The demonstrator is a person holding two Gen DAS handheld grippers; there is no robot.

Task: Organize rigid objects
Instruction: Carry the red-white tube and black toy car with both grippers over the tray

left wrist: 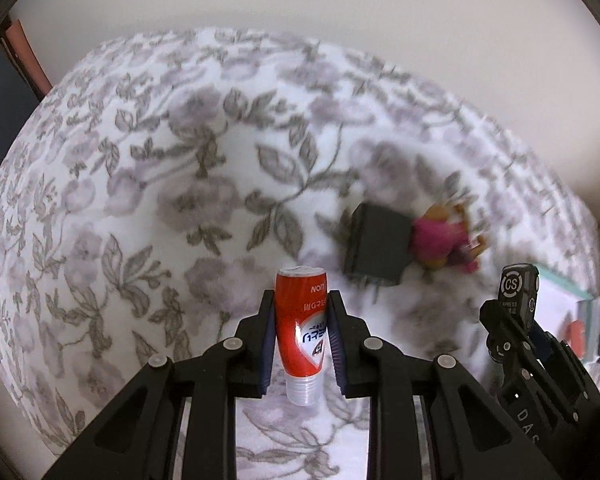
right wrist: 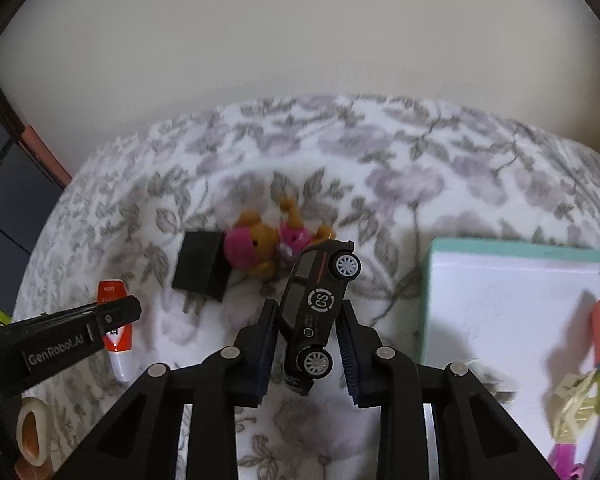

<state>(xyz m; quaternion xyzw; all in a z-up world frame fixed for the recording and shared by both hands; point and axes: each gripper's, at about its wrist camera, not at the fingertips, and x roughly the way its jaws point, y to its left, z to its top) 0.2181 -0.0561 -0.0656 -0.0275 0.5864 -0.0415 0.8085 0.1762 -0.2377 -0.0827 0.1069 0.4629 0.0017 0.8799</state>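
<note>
- Fleecy white blanket [left wrist: 148, 168] with a grey-purple flower and leaf print covers the whole work surface; plain cream wall behind it.
- My left gripper [left wrist: 301, 334] is pinching a small red-and-white plastic tube with a clear cap [left wrist: 302, 332]. Pads press on both sides of the red body, cap end hangs toward me, the tube is clear of the blanket.
- My right gripper [right wrist: 308, 340] is clamped on a black toy car with silver wheels and a white "CS" ring logo [right wrist: 314, 312]. It sits nose-up and tilted between the pads, wheels facing right, also off the blanket.
- From the left wrist camera the right gripper and the car's roof show at the right edge, well apart from the tube.
- Black boxy plug adapter with metal prongs [right wrist: 202, 266] lies flat on the blanket, beyond both grippers.
- Brown plush bear in a pink hat and outfit [right wrist: 260, 246] lies touching the adapter's right side. It is blurred in both views.
- White shallow box with a teal rim [right wrist: 512, 256] sits on the right of the blanket. Coral, yellow-green and pink items lie along its right side; too blurred to identify.
- Cream ring-shaped thing [right wrist: 32, 432] at the lower-left edge of the right wrist view; can't tell what it is.
</note>
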